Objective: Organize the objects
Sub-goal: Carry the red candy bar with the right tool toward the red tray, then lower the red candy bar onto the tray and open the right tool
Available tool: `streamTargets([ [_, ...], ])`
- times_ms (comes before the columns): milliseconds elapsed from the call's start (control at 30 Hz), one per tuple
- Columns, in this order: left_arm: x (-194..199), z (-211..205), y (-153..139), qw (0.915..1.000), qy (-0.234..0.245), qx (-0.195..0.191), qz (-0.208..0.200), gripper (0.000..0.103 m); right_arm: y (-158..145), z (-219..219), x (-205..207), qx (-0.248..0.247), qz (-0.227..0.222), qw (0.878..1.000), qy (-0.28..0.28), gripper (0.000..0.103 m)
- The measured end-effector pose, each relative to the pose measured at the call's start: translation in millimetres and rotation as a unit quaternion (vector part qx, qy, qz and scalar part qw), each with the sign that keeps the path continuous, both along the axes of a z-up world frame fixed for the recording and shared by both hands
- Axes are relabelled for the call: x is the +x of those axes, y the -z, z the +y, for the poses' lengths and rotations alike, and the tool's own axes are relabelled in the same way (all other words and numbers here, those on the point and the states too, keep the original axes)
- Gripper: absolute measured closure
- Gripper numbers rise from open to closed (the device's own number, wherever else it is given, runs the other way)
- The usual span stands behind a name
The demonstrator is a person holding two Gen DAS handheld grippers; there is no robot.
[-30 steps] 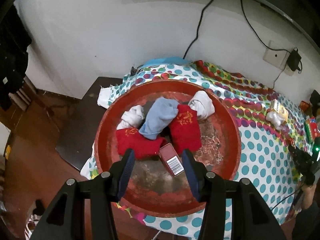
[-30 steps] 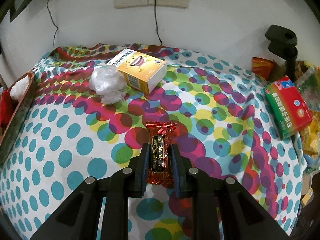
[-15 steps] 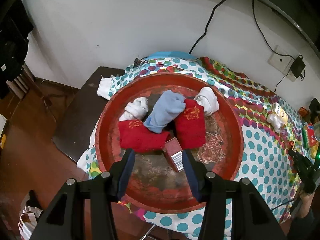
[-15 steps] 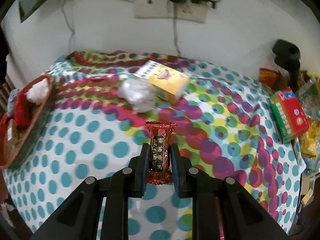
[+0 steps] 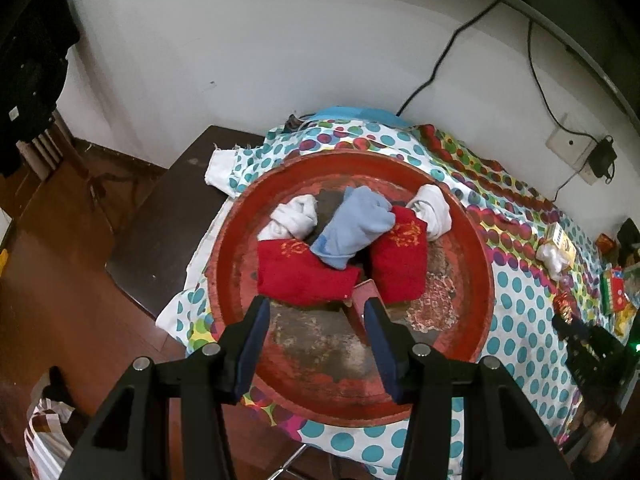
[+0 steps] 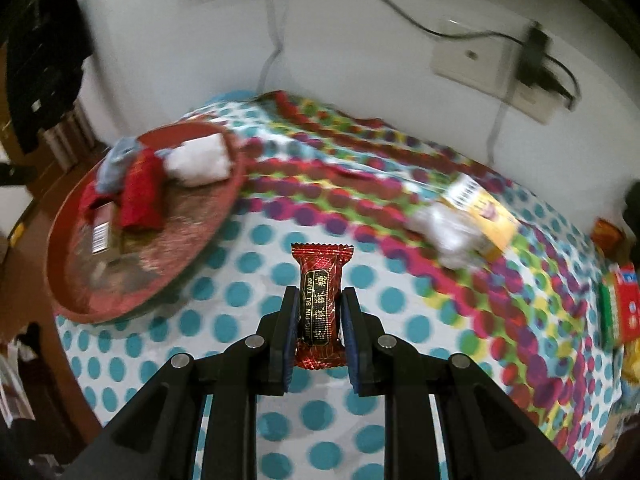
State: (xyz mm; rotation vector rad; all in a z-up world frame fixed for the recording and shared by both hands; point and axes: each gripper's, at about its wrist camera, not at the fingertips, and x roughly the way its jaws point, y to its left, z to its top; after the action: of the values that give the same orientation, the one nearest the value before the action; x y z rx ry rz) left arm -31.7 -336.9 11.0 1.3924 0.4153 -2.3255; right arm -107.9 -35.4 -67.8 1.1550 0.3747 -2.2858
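Glossy foil candy wrapper (image 6: 321, 300); worn lacquered tray (image 5: 472, 280); cloth tablecloth (image 6: 256, 312).

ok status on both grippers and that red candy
Right gripper shut on red foil-wrapped candy, lifted above dotted tablecloth. Left gripper open, empty, over round red tray of rolled socks. Nothing blocking the tray.

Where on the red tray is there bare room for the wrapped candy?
The near half of the red tray, this side of the small red box, lies bare, as does its right edge. The far half is crowded with rolled socks. The right gripper holds the candy.
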Motion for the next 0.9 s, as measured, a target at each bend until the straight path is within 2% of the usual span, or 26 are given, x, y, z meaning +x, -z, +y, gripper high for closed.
streamTargets([
  [300,12,-29,-3,0.9991,-0.043,-0.006,-0.001,0.053,-6,-45,16,0.002,0.005,0.999,-0.050,0.083],
  [900,35,-69,0,0.9951,-0.098,0.013,0.002,0.053,-5,-128,32,0.012,0.012,0.992,-0.126,0.083],
])
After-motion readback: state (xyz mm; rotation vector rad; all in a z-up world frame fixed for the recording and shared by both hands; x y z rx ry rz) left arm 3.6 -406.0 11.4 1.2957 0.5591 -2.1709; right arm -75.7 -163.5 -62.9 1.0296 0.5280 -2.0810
